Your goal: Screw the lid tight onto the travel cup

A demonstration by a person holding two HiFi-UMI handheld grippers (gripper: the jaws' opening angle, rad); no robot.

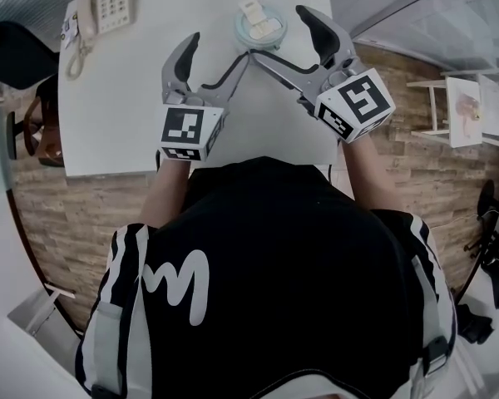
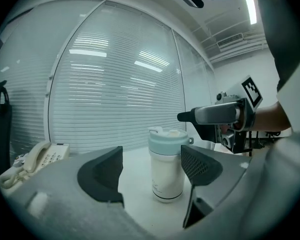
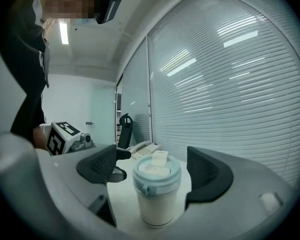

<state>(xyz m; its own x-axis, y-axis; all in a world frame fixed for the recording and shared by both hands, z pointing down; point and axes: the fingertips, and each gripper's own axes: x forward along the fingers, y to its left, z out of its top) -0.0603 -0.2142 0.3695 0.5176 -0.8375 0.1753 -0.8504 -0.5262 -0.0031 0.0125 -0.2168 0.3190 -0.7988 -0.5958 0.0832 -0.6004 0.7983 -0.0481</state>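
Note:
A white travel cup (image 1: 261,25) with a pale blue lid (image 3: 156,175) stands upright on the white table (image 1: 133,90), near its far edge. The lid sits on the cup with its flip tab up. My left gripper (image 1: 219,52) is open, its jaws reaching toward the cup from the near left. In the left gripper view the cup (image 2: 166,169) stands a little ahead, between the two pads and touching neither. My right gripper (image 1: 284,40) is open too, with the cup (image 3: 156,204) between its wide-spread jaws and gaps on both sides.
A white desk telephone (image 1: 108,7) lies at the table's far left corner. Slatted blinds (image 2: 120,84) on a glass wall run behind the table. A dark chair (image 1: 33,123) stands left of the table, and the floor is wood plank.

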